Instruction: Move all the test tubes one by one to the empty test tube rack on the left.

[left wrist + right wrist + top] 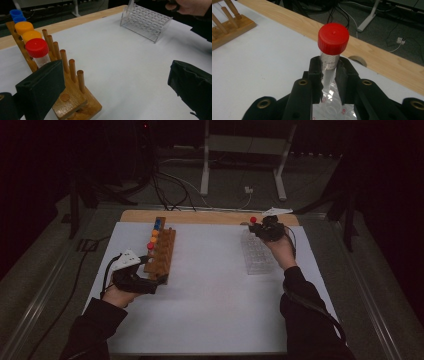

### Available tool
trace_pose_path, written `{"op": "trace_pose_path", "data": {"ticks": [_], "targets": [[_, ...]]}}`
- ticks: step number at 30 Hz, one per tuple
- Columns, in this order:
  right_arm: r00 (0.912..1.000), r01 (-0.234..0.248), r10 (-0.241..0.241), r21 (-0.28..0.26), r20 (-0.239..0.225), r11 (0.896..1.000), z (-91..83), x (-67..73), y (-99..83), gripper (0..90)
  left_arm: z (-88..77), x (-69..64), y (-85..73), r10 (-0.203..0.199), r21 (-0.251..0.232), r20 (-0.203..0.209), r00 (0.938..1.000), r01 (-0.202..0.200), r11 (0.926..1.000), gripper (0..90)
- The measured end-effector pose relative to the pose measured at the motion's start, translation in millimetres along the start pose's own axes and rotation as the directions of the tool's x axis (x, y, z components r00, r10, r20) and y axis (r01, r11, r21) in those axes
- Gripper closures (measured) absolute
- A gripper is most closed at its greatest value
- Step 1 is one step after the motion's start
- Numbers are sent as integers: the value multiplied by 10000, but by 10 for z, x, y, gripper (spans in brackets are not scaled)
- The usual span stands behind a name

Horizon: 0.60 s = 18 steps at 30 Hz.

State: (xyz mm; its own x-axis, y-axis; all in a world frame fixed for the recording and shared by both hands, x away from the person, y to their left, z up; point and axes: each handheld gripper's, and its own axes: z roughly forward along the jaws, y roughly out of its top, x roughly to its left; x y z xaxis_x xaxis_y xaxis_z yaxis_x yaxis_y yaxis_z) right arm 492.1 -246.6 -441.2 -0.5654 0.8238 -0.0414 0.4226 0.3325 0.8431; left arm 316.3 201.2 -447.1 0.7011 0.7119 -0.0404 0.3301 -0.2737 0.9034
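The right gripper (263, 226) is clenching a red-capped tube (331, 47) just below its cap, the two black jaws pressing the clear body from either side and holding it upright. It is hanging over the far end of the clear plastic rack (258, 254), which is lying on the white sheet (210, 295) near the bench's far right corner; printed labels are showing on the rack's top under the jaws in the right gripper view. Whether the tube's foot is sitting in a hole is hidden by the jaws.

The left gripper (150, 282) is resting released at the near end of the wooden rack (161, 254), close to the bench's left edge. In the left gripper view its jaws are standing wide apart, with the rack's near corner between them and nothing pressed. The wooden rack is carrying a second red-capped tube (38, 51), then two orange-capped tubes (27, 31) and two blue-capped tubes (17, 15) running toward the far edge, beside a row of bare wooden pegs (65, 61).
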Motion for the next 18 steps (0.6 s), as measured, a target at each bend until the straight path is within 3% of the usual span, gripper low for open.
{"op": "trace_pose_path", "data": {"ticks": [10, 18], "targets": [[9995, 289, -279, -643, 160, 9975, -333, 60, 152, 751, -4, -61, 65, 186, 28, 260, 9995, -186, 9998, 18], [9956, 872, -900, -950, -250, 9917, -581, 333, 150, 751, 32, -147, 123, 393, 74, 535, 9978, -397, 9992, 18]]}}
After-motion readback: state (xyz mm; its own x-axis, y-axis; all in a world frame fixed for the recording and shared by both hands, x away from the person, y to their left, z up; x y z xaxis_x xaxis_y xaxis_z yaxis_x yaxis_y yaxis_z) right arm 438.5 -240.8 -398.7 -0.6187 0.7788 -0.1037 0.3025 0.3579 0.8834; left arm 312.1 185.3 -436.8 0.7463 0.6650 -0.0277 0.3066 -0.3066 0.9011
